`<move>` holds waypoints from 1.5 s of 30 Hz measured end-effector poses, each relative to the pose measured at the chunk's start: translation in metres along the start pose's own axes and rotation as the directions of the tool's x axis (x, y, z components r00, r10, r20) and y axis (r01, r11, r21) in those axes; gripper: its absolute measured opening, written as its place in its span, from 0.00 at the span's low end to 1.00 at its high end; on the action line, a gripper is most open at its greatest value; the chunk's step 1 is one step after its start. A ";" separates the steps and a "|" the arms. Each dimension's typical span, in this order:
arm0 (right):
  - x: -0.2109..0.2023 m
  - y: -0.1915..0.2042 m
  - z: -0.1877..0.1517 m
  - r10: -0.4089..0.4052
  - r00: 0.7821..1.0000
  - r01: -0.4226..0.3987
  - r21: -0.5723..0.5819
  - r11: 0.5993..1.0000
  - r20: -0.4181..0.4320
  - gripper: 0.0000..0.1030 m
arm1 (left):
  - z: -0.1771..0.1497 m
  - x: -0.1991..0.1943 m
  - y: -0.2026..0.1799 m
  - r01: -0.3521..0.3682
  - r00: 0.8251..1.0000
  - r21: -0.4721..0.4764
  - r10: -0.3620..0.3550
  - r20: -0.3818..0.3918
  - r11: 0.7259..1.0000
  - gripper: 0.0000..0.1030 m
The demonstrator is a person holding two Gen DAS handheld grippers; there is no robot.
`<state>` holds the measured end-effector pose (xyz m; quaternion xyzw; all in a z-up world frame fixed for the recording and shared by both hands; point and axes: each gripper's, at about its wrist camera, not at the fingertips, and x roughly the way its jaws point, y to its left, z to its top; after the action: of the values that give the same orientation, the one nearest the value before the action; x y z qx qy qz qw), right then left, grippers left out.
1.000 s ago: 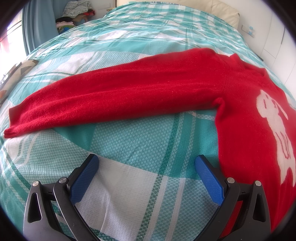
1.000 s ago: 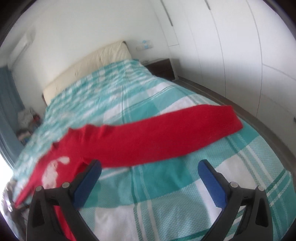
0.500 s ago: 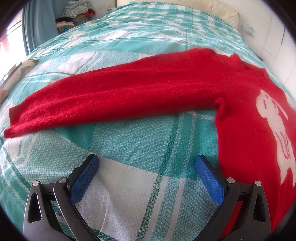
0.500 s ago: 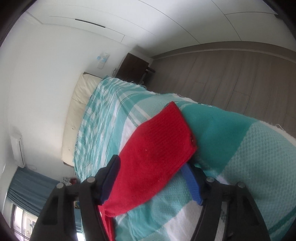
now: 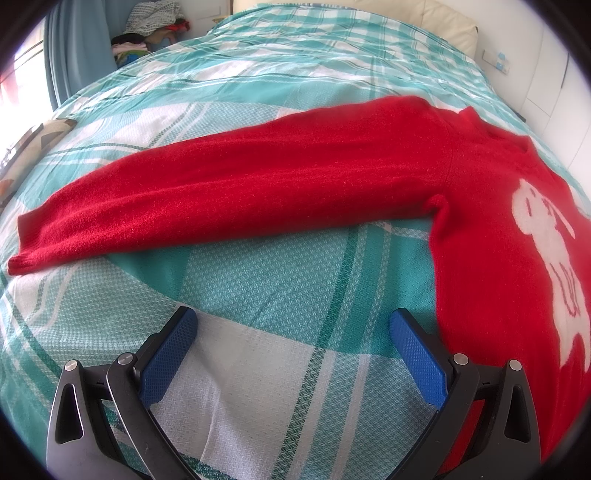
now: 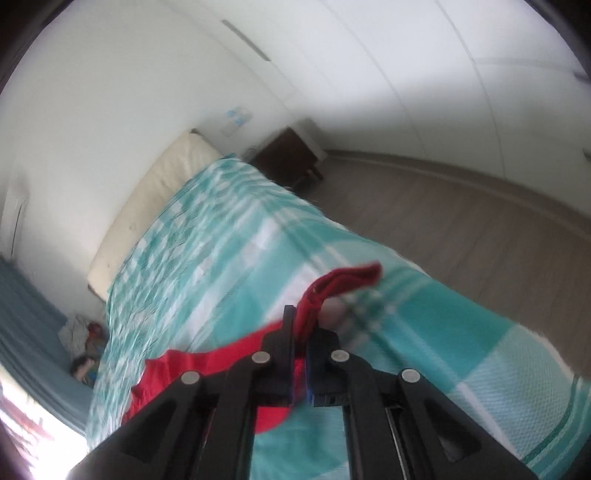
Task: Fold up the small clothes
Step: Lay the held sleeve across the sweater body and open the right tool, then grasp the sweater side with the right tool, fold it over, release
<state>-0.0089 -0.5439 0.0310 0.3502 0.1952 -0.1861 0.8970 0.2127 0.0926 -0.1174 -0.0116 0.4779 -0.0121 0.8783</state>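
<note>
1. Left wrist view: the red sweater (image 5: pixel 295 184) is lying flat on the checked teal-and-white bedspread (image 5: pixel 277 280). One sleeve is stretching from centre right to the cuff at the left edge of the frame; the body, with a white animal figure, is filling the right side.
2. The left gripper (image 5: pixel 293 339) is hovering low in the frame, jaws standing wide apart with nothing between them. Its blue pads (image 5: pixel 168 356) are sitting over bare bedspread; the right-hand pad is just beside the sweater's side edge, contact not readable.
3. Right wrist view (motion-blurred): the right gripper (image 6: pixel 300 325) is sitting at lower centre, jaws having just been closing and now clamping the sweater's other sleeve (image 6: pixel 332 288). The cuff is sticking out above the fingertips toward centre right, clear of the bedspread (image 6: pixel 461 332).
4. Behind the jaws, the rest of that sleeve is trailing down toward lower left of the frame.
5. Background, right view: cream headboard (image 6: pixel 147 206) at upper left, dark nightstand (image 6: pixel 288 158) at upper centre, wood floor (image 6: pixel 480 221) at right.
6. A clothes pile (image 5: pixel 151 26) is showing at upper left of the left view.
</note>
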 end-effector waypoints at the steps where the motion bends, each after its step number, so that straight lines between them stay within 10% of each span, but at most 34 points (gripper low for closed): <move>1: -0.004 0.033 0.007 0.050 0.999 -0.050 -0.056 0.997 -0.002 0.04 | 0.000 0.000 0.000 -0.001 1.000 0.000 0.001 0.000 1.000 1.00; 6: -0.001 0.206 0.004 0.264 0.955 -0.292 -0.297 0.909 -0.133 0.04 | 0.000 0.000 0.000 -0.001 1.000 0.001 0.001 0.000 1.000 1.00; 11: 0.048 0.323 -0.066 0.286 0.907 -0.401 -0.424 0.812 -0.310 0.04 | 0.000 0.000 0.000 -0.001 1.000 0.001 0.001 0.000 1.000 1.00; 16: 0.118 0.355 -0.147 0.197 0.833 -0.448 -0.421 0.789 -0.517 0.11 | 0.000 0.000 0.000 -0.001 1.000 0.000 0.001 0.000 1.000 1.00; 20: 0.135 0.334 -0.173 0.276 0.724 -0.541 -0.272 0.796 -0.633 0.59 | 0.000 0.000 0.000 -0.002 1.000 0.001 0.002 0.000 1.000 1.00; 22: 0.137 0.319 -0.175 0.300 0.690 -0.560 -0.224 0.797 -0.658 0.63 | 0.000 0.000 0.000 -0.002 1.000 0.001 0.002 0.000 1.000 1.00; 33: 0.155 0.220 -0.162 0.087 0.759 -0.361 -0.306 0.881 -0.645 0.60 | 0.000 0.000 0.000 -0.002 1.000 0.001 0.002 -0.001 1.000 1.00; 41: 0.140 0.367 -0.283 0.015 0.761 -0.586 -0.677 0.445 -0.649 0.44 | 0.000 0.000 0.000 -0.002 1.000 0.000 0.002 0.000 1.000 1.00; 45: 0.185 0.383 -0.336 -0.113 0.785 -0.531 -0.755 0.385 -0.610 0.23 | 0.000 0.000 0.000 -0.002 1.000 0.000 0.002 0.000 1.000 1.00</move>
<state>0.2553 -0.0829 -0.0730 -0.1284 0.4733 0.1859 0.8515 0.2126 0.0924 -0.1175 -0.0111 0.4779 -0.0112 0.8783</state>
